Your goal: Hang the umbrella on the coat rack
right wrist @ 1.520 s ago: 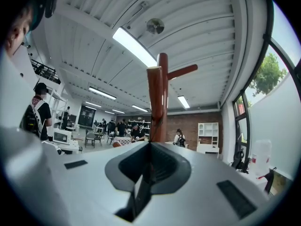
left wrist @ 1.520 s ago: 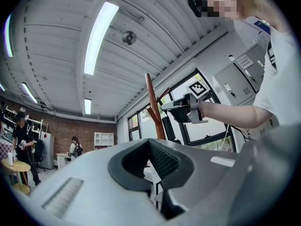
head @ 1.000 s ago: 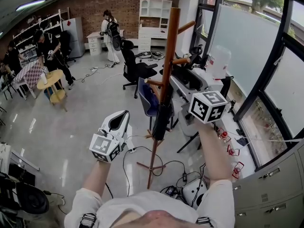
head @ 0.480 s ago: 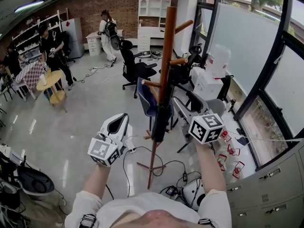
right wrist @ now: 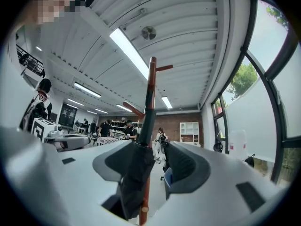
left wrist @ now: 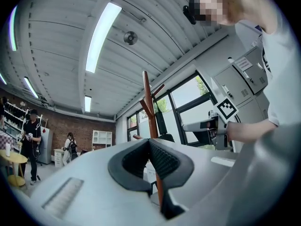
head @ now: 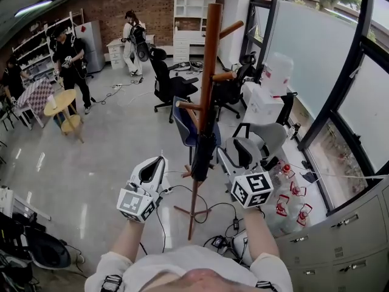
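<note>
A tall wooden coat rack (head: 208, 72) stands on the floor ahead of me. The black folded umbrella (head: 203, 152) hangs down along its pole. My right gripper (head: 231, 154) is open just right of the umbrella, below where it hung before. In the right gripper view the umbrella (right wrist: 134, 173) and rack (right wrist: 151, 79) show between the spread jaws of the right gripper (right wrist: 157, 147), not clamped. My left gripper (head: 157, 163) is shut and holds nothing, left of the pole. The left gripper view shows the left gripper (left wrist: 149, 142), the rack (left wrist: 148, 93), the umbrella (left wrist: 160, 123).
Office chairs (head: 167, 87) and a blue chair (head: 185, 129) stand behind the rack. Cables (head: 206, 215) lie round its base. Red-capped bottles (head: 285, 196) sit at the right by the windows. People stand near a yellow table (head: 64, 105) at the far left.
My right gripper has come down and back from the rack's upper pegs and its jaws have opened. The umbrella stays hanging on the rack. The left gripper has barely moved.
</note>
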